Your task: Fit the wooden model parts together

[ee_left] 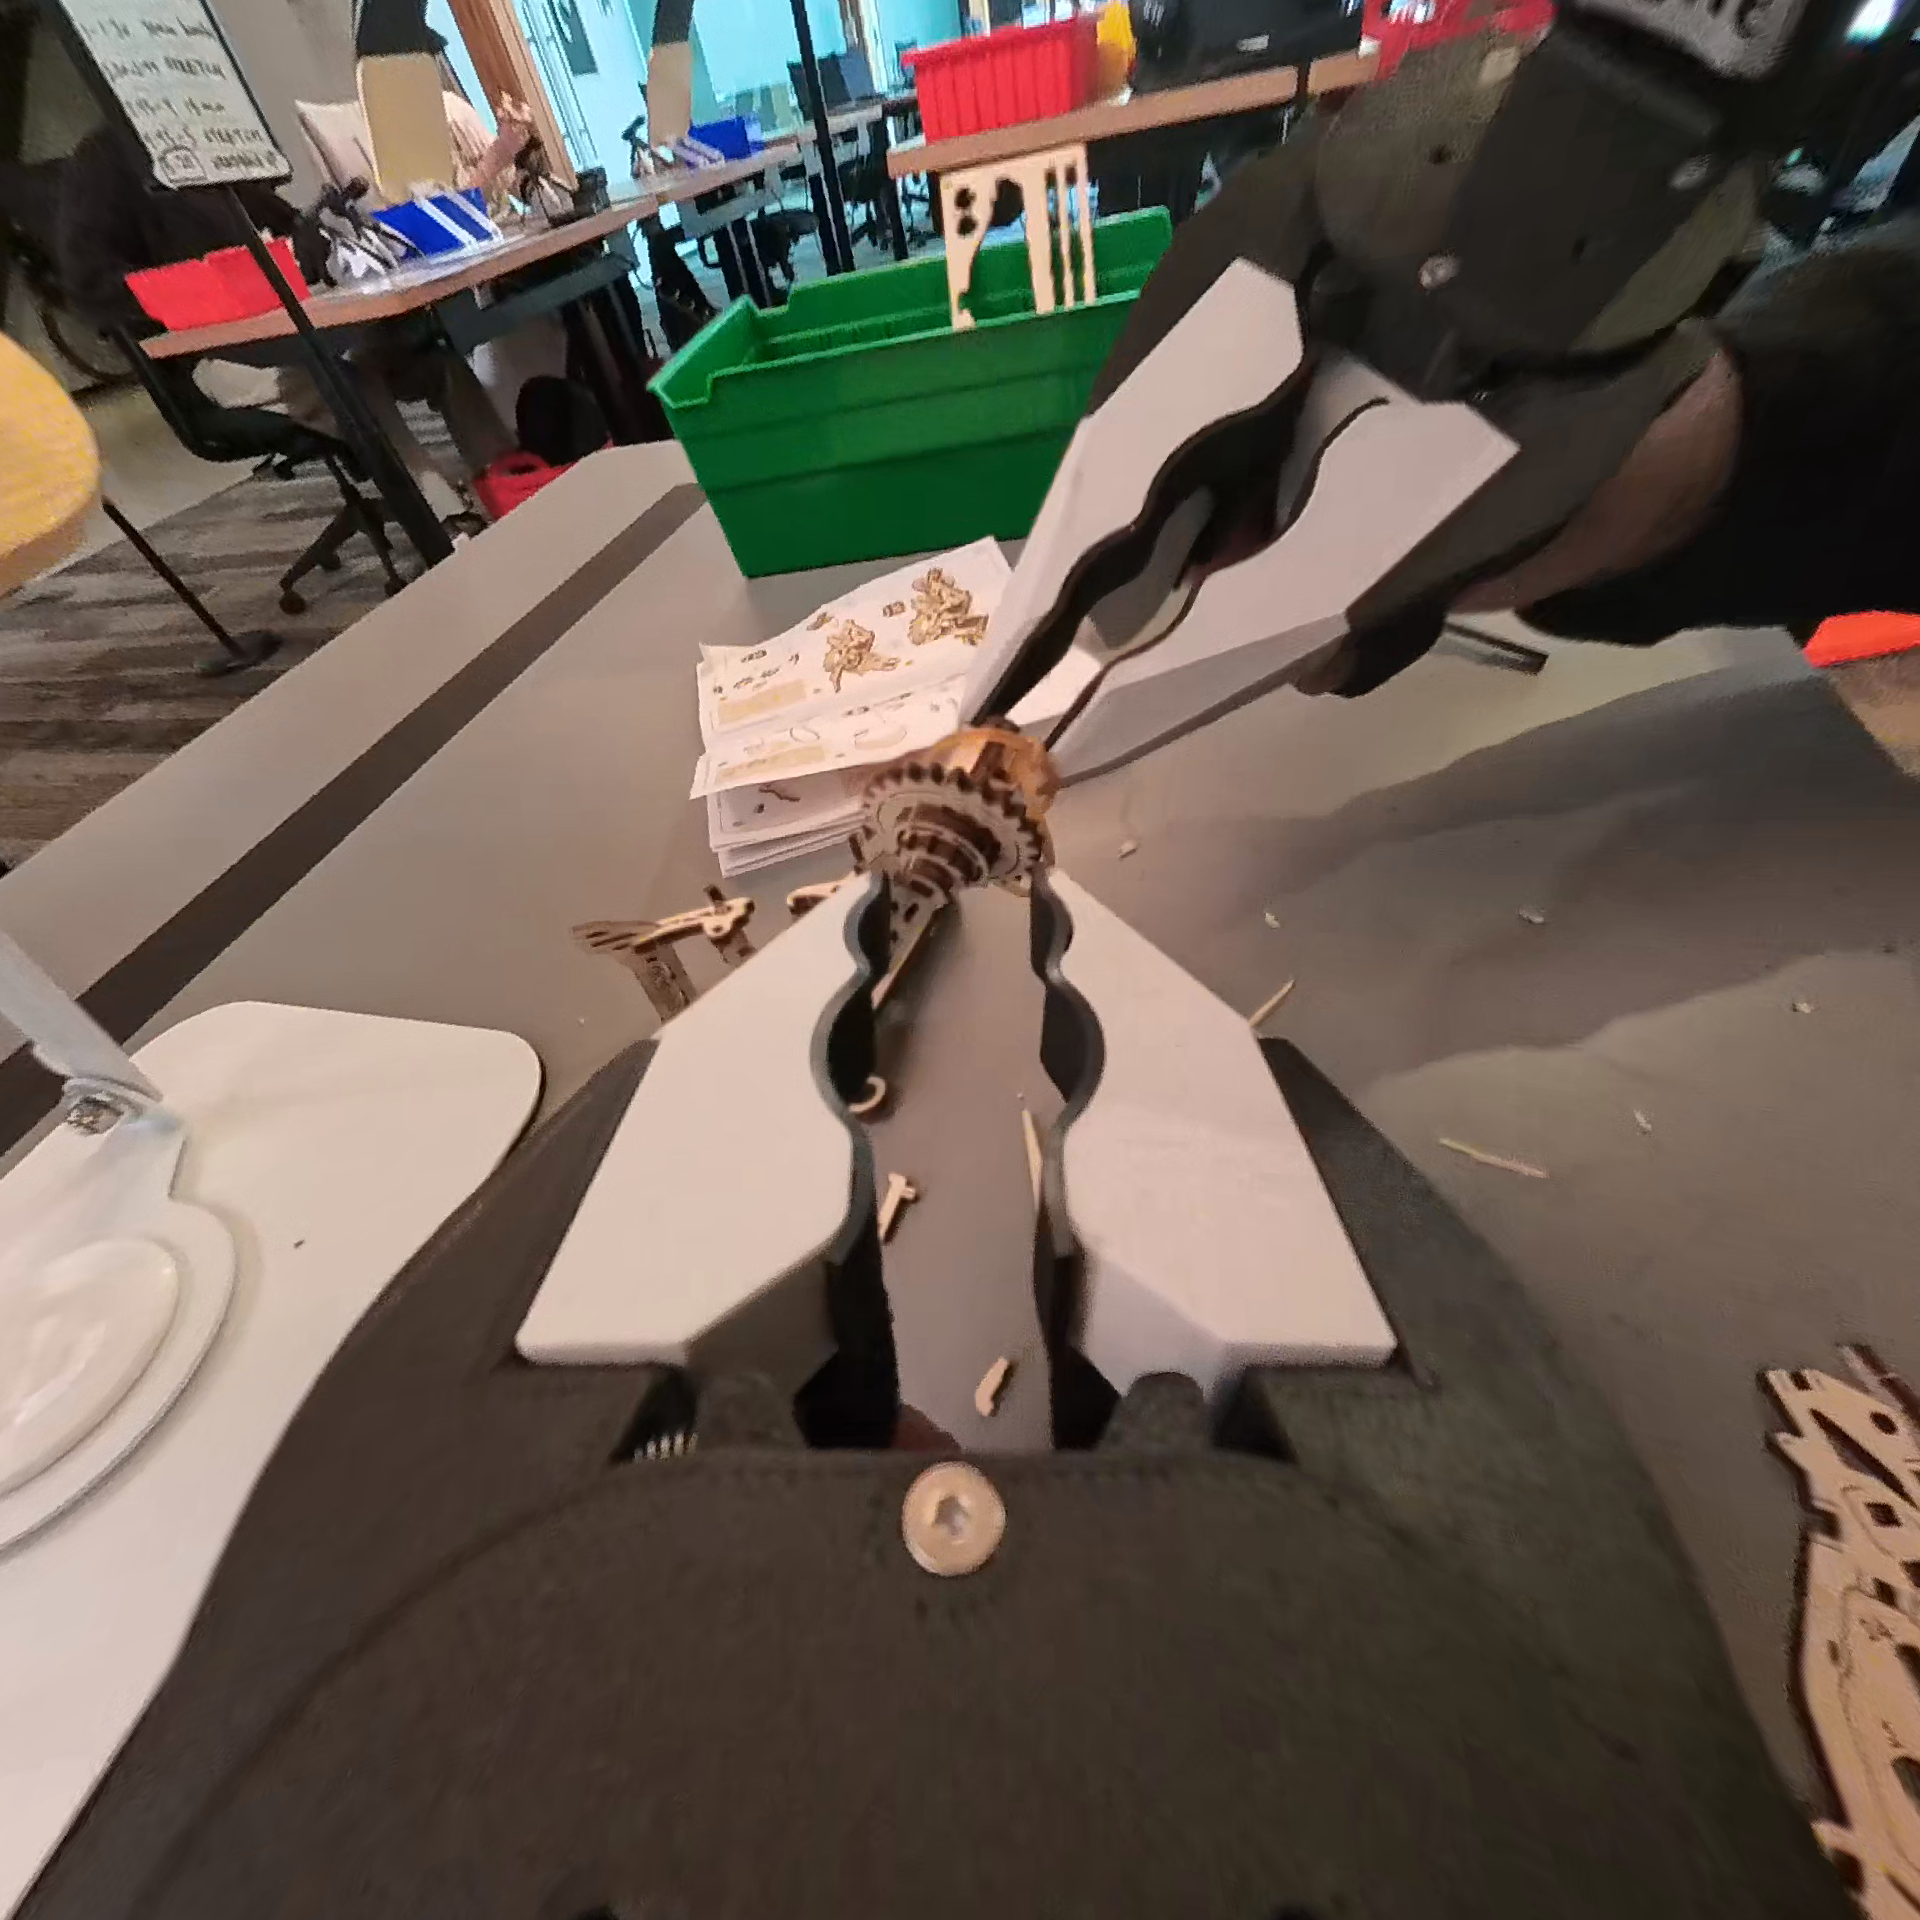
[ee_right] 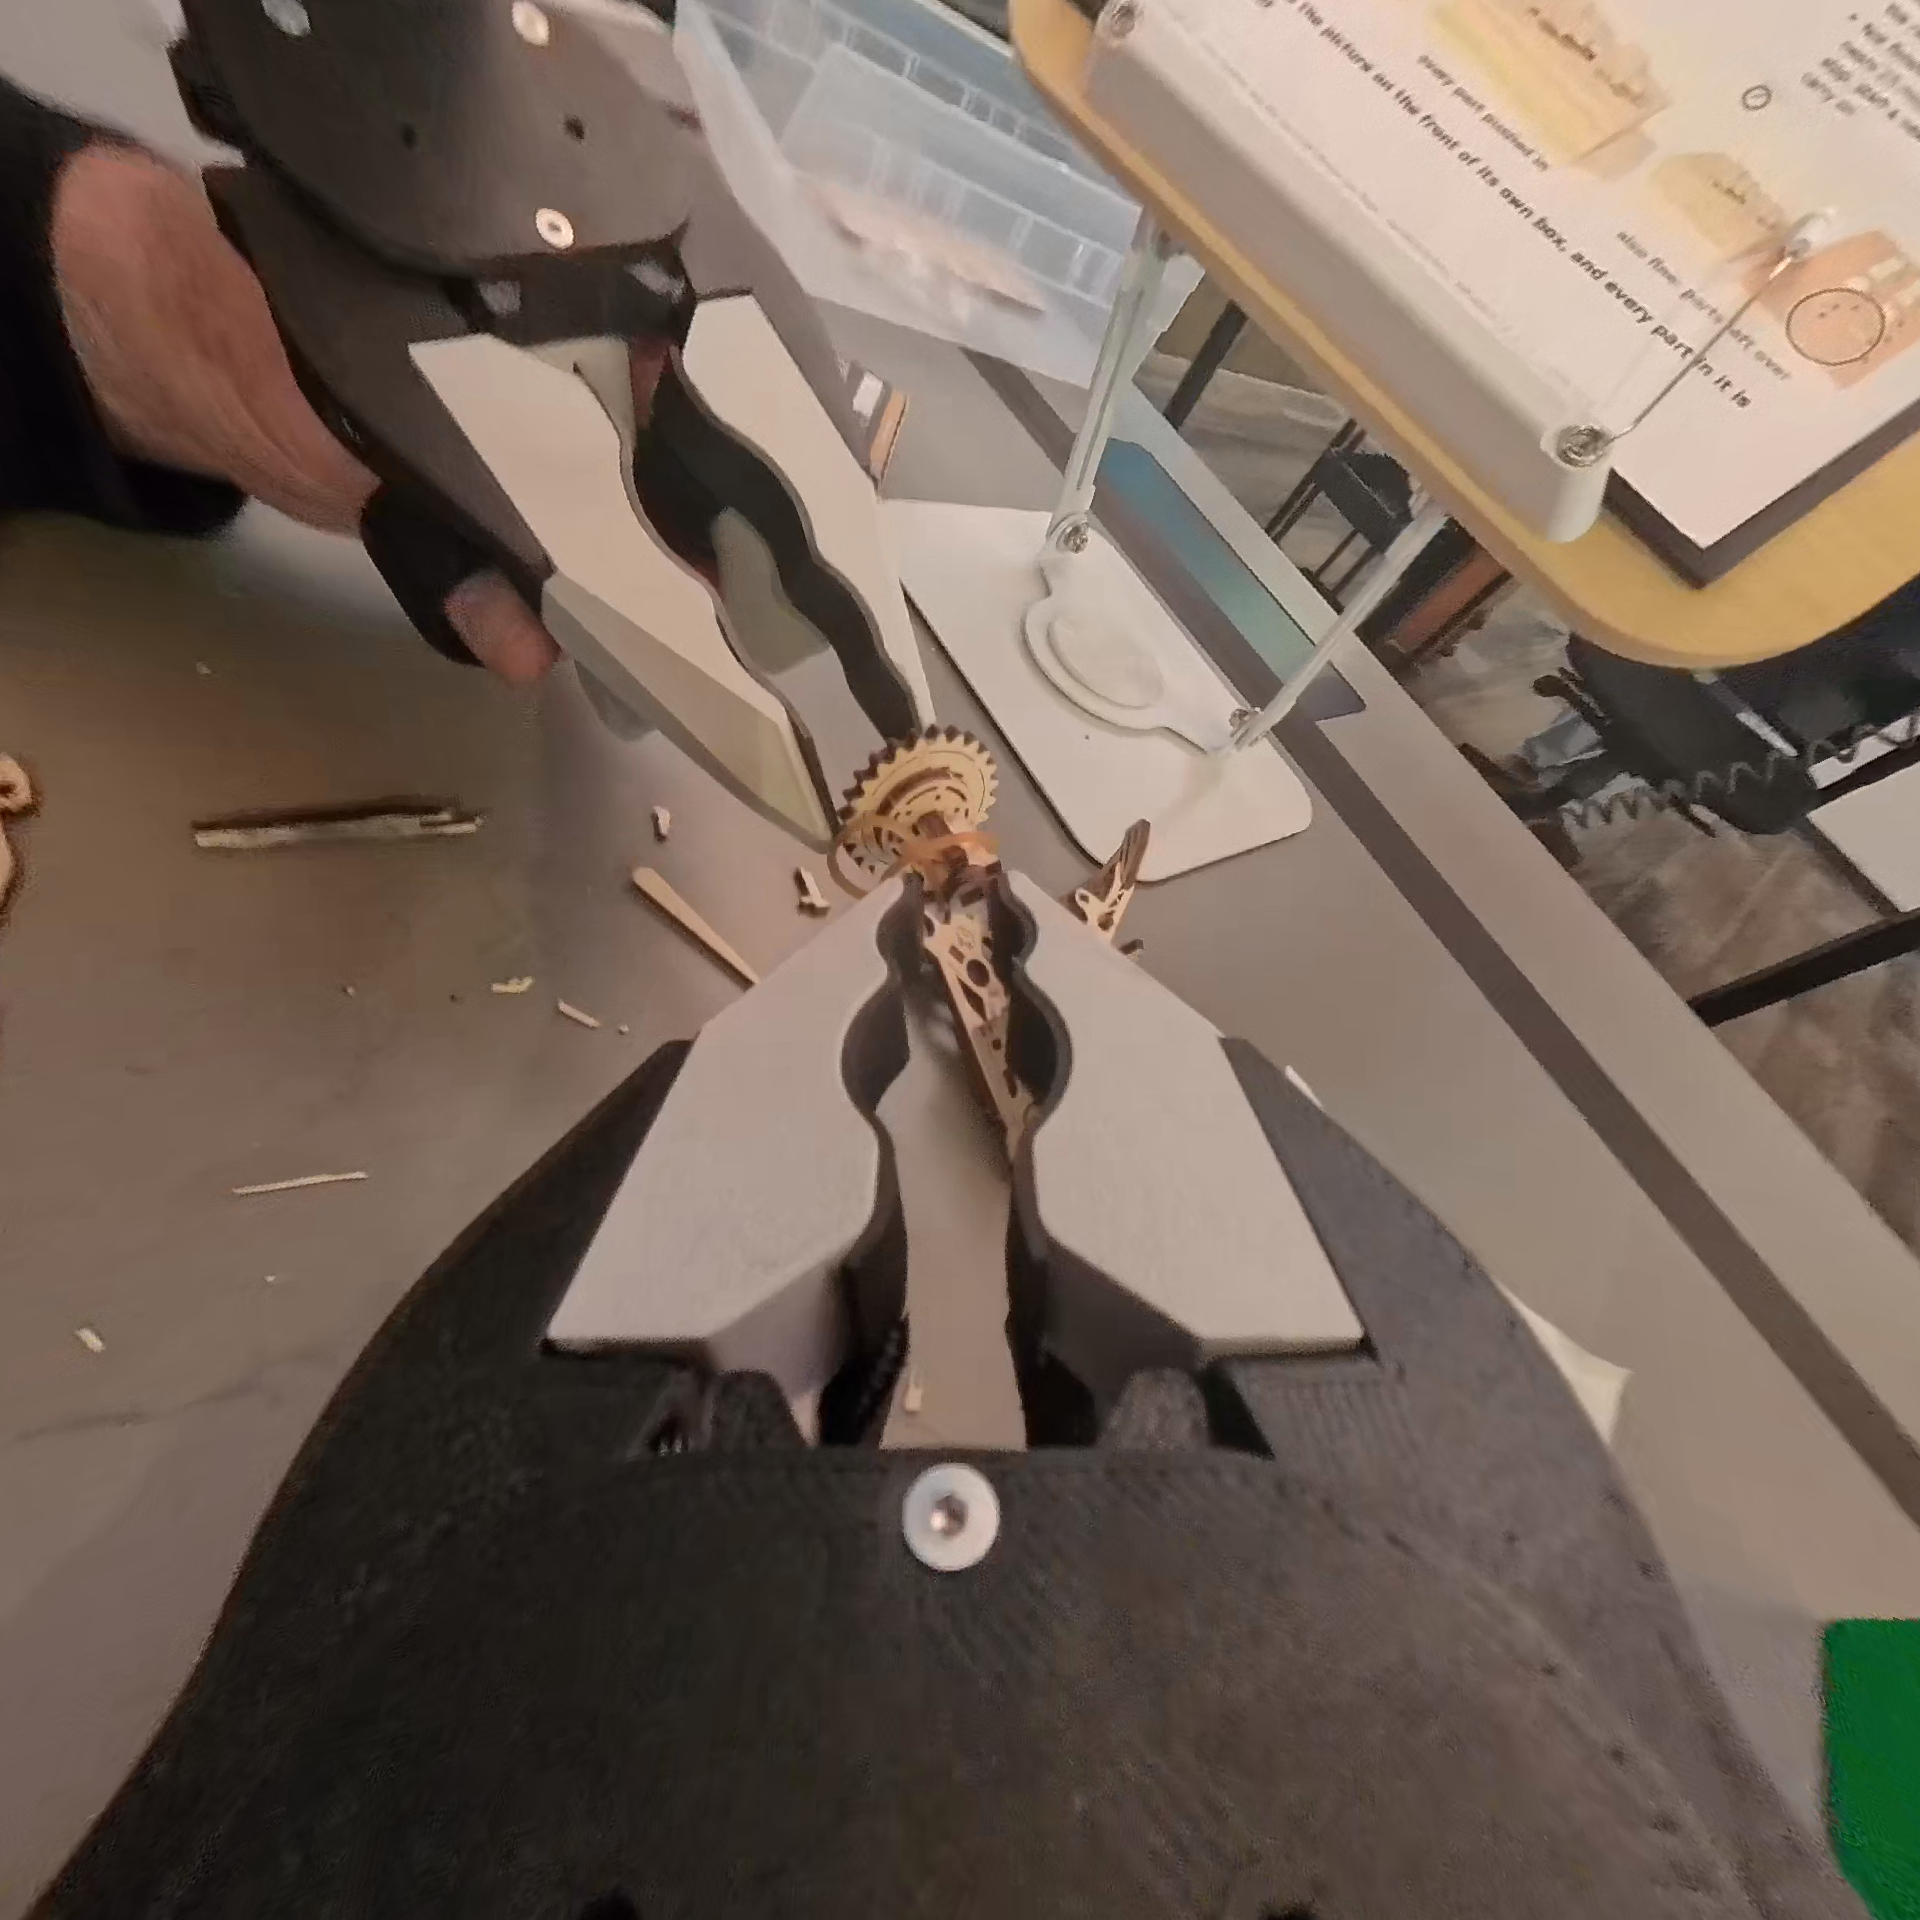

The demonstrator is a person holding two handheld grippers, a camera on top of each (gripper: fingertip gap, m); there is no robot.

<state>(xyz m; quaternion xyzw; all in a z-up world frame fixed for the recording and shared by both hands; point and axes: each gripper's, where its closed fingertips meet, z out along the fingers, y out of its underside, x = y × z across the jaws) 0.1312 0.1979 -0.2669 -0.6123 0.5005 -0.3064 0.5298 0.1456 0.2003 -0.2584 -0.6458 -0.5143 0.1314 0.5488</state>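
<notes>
Nearest the right wrist camera, the right gripper (ee_right: 951, 894) has its jaws nearly closed on a flat perforated wooden strip (ee_right: 977, 997), whose long axis runs forward along the fingers. A toothed wooden gear assembly (ee_right: 920, 795) sits on the strip's far end, above the grey tabletop (ee_right: 312, 1039). The left gripper (ee_left: 961, 888) faces it from the opposite side, jaws partly open around the gear hub; whether its pads press cannot be told. Alignment appears to depend on both grippers sharing this axis.
</notes>
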